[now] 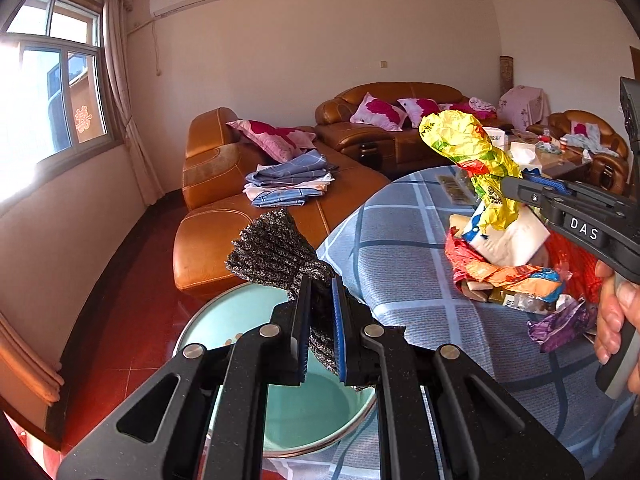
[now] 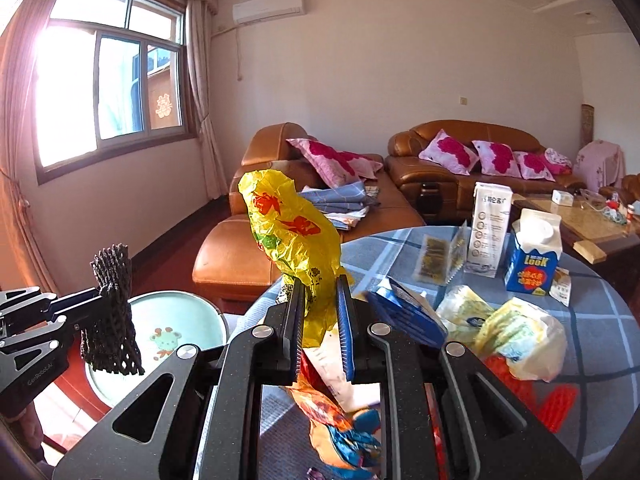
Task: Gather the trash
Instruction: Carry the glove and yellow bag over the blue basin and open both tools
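My left gripper is shut on a dark foam net sleeve, held in the air above a pale green round basin that stands beside the table. The same sleeve shows at the left of the right wrist view, over the basin. My right gripper is shut on a crumpled yellow plastic wrapper, lifted above the table. In the left wrist view that wrapper hangs from the right gripper, which a hand holds.
The round table with a blue checked cloth carries more trash: wrappers, a blue milk carton, a white carton and plastic bags. Brown leather sofas with pillows and folded cloth stand behind, on a red floor.
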